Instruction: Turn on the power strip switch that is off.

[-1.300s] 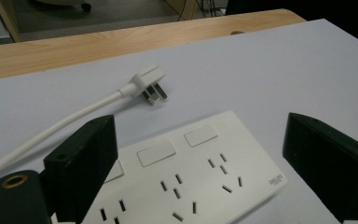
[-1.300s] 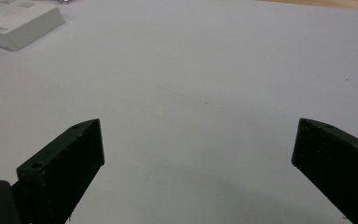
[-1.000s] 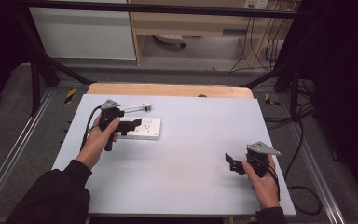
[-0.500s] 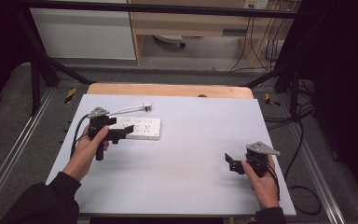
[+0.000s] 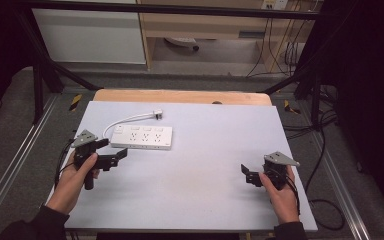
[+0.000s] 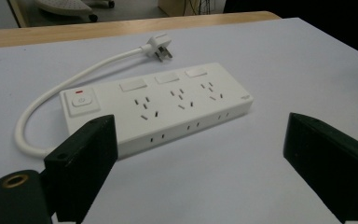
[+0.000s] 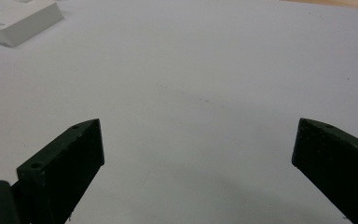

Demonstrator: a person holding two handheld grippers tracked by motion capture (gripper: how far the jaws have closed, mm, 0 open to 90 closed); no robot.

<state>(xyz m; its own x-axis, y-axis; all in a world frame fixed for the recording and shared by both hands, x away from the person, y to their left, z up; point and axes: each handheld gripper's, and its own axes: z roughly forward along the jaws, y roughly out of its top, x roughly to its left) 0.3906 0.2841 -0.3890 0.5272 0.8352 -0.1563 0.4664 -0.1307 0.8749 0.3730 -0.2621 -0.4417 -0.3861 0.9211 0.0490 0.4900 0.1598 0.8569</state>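
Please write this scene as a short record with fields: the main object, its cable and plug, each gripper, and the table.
object: white power strip, lying flat, sockets up
cable: short white cable curving to the plug, which lies loose on the table
left gripper: open, just in front of the strip, not touching it
right gripper: open, far from the strip, over bare table
table: pale grey top

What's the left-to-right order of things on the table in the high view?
left hand-held gripper → white power strip → right hand-held gripper. The strip's cable and plug lie over the same span as the strip and the left hand-held gripper, so they are left out.
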